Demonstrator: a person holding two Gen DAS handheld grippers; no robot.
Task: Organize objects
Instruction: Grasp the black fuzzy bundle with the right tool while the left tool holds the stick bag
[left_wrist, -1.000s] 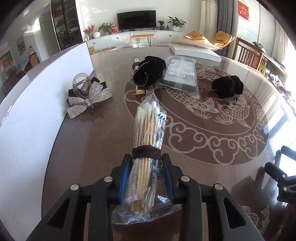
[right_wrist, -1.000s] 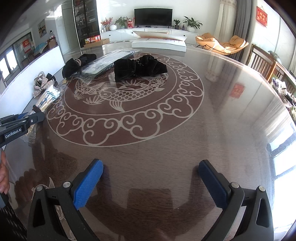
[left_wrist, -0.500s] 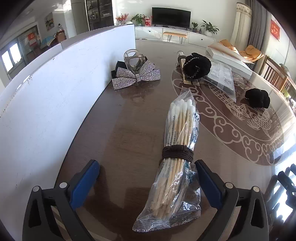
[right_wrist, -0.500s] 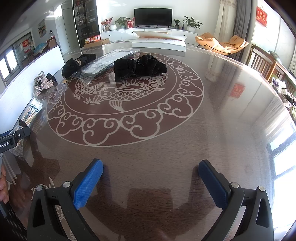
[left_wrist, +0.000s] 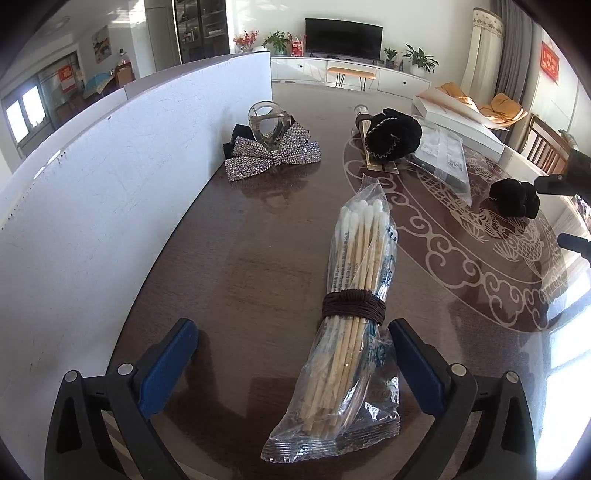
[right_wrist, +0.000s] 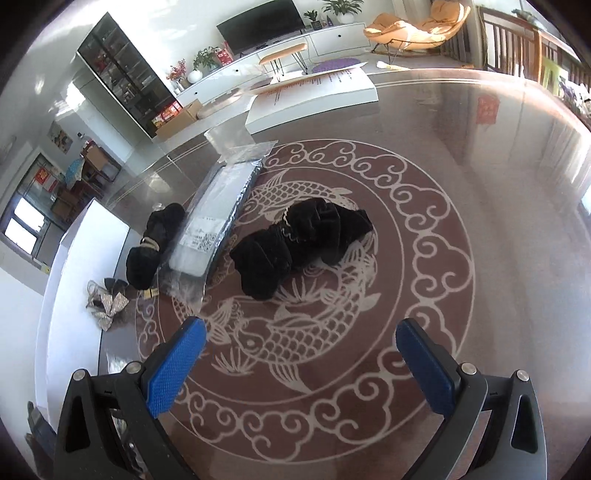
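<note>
The left gripper (left_wrist: 291, 354) stands wide open, the clear plastic bag of wooden cotton swabs (left_wrist: 351, 302) lying on the brown table (left_wrist: 236, 258) between its blue pads, touching neither. The right gripper (right_wrist: 301, 354) gapes open too, black velvet scrunchies (right_wrist: 299, 243) ahead of it.

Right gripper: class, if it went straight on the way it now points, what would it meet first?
Probably the black cloth bundle on the table. The right gripper is open and aimed at it over bare tabletop, though depth is hard to judge here.
</note>
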